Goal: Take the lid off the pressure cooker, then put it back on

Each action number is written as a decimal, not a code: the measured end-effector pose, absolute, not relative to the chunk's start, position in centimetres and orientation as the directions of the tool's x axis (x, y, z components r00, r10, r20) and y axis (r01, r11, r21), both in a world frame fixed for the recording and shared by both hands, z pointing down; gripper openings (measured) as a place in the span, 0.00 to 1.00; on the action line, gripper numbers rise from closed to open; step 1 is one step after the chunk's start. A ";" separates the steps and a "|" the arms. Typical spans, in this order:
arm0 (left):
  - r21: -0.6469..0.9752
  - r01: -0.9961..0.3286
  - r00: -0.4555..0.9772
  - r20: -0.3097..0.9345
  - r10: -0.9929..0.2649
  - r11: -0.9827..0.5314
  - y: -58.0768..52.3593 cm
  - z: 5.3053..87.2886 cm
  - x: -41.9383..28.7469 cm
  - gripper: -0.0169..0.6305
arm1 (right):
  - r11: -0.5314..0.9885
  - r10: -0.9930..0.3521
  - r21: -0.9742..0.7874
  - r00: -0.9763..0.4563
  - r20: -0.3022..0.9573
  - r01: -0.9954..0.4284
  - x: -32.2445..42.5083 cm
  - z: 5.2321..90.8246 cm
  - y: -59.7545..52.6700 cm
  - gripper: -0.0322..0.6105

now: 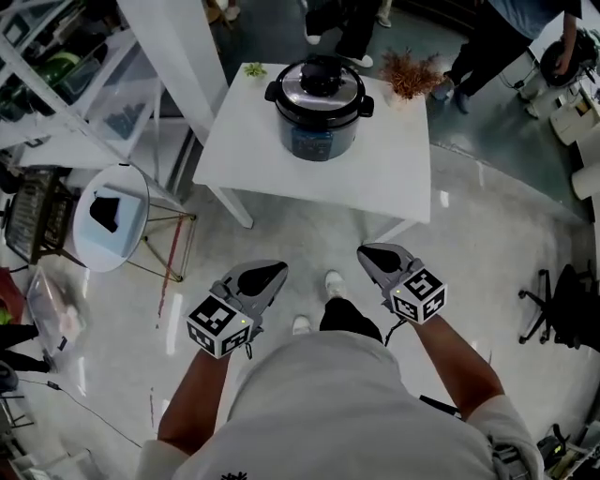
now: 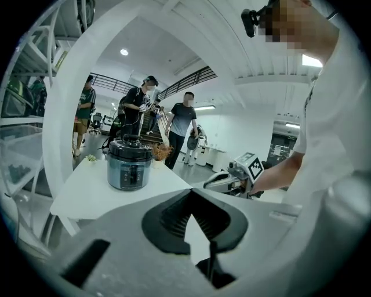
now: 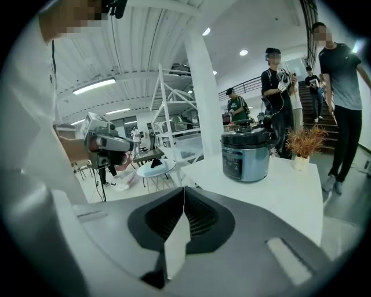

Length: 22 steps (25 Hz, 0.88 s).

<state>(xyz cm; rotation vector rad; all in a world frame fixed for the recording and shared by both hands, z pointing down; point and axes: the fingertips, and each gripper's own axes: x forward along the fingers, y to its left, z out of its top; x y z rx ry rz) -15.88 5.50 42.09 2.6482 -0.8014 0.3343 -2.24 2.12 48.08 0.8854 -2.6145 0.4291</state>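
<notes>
The pressure cooker stands at the far side of a white table, with its dark lid on top. It also shows as the cooker in the left gripper view and the cooker in the right gripper view. Both grippers hang over the floor, well short of the table. My left gripper is shut and empty, its pads meeting at the tip. My right gripper is likewise shut with nothing in it.
A dried plant in a pot and a small green plant sit at the table's far corners. A round side table and shelving are on the left, an office chair on the right. People stand beyond the table.
</notes>
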 end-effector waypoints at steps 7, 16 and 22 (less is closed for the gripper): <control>0.269 -0.523 0.840 0.325 -0.435 -0.809 8.9 42.4 -15.2 0.04 | 0.757 -0.516 -0.190 -0.750 0.414 -0.625 -3.8 48.2 8.1 0.07; 0.261 -0.502 0.848 0.336 -0.410 -0.824 11.6 43.2 -14.7 0.04 | 0.756 -0.529 -0.176 -0.747 0.403 -0.631 -3.9 47.9 11.0 0.07; 0.266 -0.518 0.841 0.334 -0.426 -0.813 12.4 43.6 -15.4 0.04 | 0.769 -0.514 -0.173 -0.756 0.405 -0.616 -4.5 48.1 12.0 0.07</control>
